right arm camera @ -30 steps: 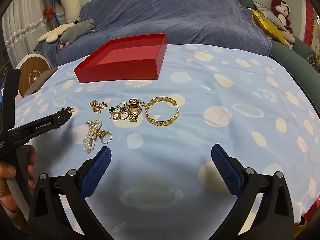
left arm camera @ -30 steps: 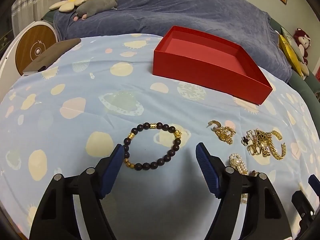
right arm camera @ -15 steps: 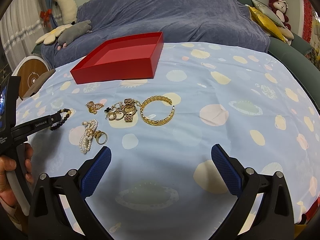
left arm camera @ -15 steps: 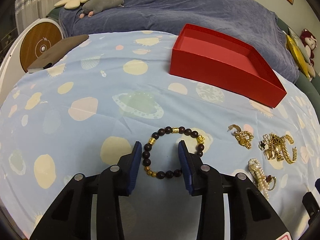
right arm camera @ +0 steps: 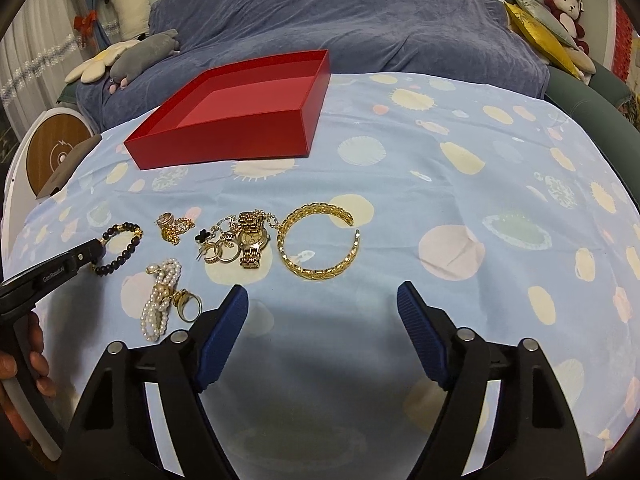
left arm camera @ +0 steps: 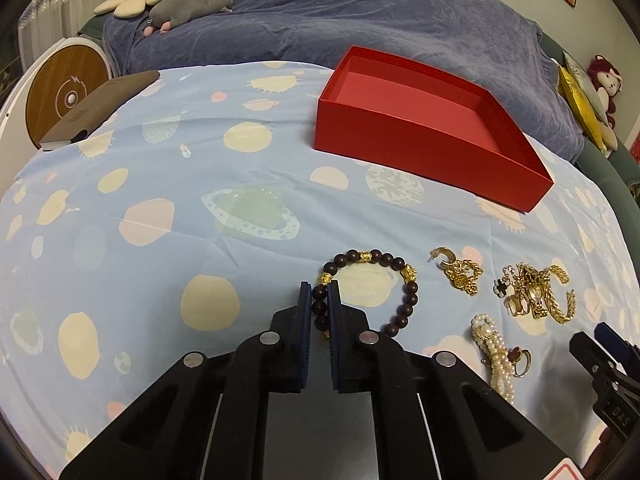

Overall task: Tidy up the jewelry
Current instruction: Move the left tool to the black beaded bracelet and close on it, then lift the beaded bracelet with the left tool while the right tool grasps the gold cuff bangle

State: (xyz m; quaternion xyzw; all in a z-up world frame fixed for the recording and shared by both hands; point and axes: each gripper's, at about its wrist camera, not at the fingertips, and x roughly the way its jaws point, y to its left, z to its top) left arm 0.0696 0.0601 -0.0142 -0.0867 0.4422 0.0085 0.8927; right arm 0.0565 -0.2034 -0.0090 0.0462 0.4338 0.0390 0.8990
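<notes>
My left gripper [left arm camera: 320, 292] is shut on the left side of a dark bead bracelet [left arm camera: 406, 298] with gold beads, which lies on the blue spotted cloth. It also shows in the right wrist view [right arm camera: 120, 248]. An open red box [left arm camera: 420, 128] stands empty behind it. To the right lie gold earrings [left arm camera: 460, 272], a pile with a gold watch and rings [right arm camera: 244, 240], a gold cuff bangle [right arm camera: 320, 240] and a pearl strand with a ring [right arm camera: 164, 300]. My right gripper [right arm camera: 322, 304] is open and empty, just in front of the bangle.
The cloth covers a round table [right arm camera: 480, 184] that drops away at the edges. A brown notebook [left arm camera: 100, 108] lies at the far left edge. A blue-covered sofa [right arm camera: 340, 20] with plush toys stands behind.
My left gripper moved forward and closed onto the left side of the bead bracelet. My right gripper moved closer to the jewelry and its jaws narrowed somewhat.
</notes>
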